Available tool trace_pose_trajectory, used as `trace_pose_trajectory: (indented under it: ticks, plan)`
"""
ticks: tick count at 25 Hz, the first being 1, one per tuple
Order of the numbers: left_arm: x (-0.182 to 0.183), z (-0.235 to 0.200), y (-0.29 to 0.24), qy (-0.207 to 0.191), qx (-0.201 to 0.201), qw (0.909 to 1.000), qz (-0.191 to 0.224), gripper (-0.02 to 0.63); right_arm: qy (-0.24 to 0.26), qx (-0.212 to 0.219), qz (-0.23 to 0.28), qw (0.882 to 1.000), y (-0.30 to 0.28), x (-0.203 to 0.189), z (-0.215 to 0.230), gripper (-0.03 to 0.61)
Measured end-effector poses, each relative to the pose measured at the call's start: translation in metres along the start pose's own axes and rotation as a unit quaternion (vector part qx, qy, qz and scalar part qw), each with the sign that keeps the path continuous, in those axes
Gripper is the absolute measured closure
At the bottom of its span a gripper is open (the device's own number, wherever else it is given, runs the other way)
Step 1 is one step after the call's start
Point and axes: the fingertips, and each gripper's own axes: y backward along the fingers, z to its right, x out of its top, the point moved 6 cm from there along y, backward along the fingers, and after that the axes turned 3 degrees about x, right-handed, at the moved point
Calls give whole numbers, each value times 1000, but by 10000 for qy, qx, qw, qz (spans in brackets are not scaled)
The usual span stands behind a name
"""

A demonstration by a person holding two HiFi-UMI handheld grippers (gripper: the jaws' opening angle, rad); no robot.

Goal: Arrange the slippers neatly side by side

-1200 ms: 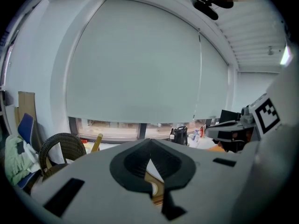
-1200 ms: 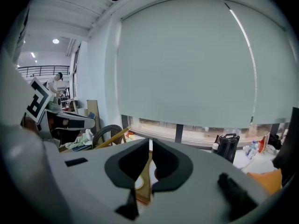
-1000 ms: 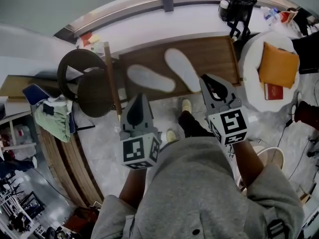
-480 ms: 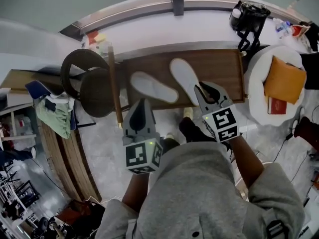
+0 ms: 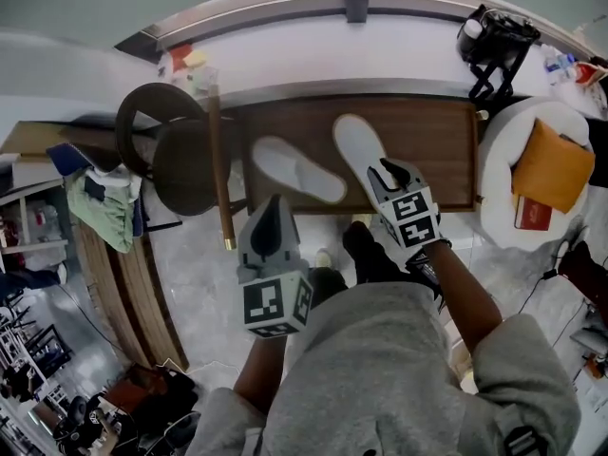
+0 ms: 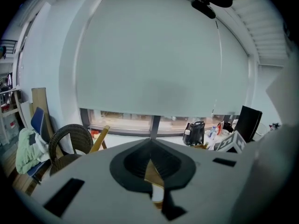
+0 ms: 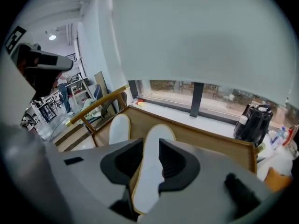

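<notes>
Your right gripper (image 5: 388,171) is nearer: its jaws have just been opening and straddle the right-hand slipper (image 5: 357,148) without pressing; it runs toward 11 o'clock.

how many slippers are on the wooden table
2. The left slipper lies slanted near the middle of the wooden table; the right slipper lies just right of it. No others show.

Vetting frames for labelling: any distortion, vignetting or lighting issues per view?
Head view: strong fisheye, window ledge bows into an arc; light even. Left gripper view: pale blind fills the frame, black corners. Right gripper view: dark vignetted corners, white slipper mid-frame clear.
</notes>
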Motion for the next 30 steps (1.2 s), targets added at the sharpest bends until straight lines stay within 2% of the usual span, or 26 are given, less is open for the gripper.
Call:
trace_pose_trajectory:
  ticks: [8, 15, 20, 23, 30]
  plan:
    - [-5, -8, -12, 67, 183, 9994, -282, 600, -135, 34, -620, 9980, -55, -26, 13, 463]
    - [-9, -12, -15, 75, 244, 9989, -401, 600, -310, -1, -849, 9959, -80, -41, 17, 465]
    - [-8, -14, -13, 86, 264, 9988, -408, 600, -403, -192, -1012, 9939, -91, -50, 17, 516]
    - [-8, -13, -11, 73, 249, 9989, -397, 600, -483, -205, -995, 9937, -90, -50, 18, 537]
    - [-4, -11, -4, 1, 143, 9995, -281, 600, -573, -278, -683, 9956, -70, -34, 13, 543]
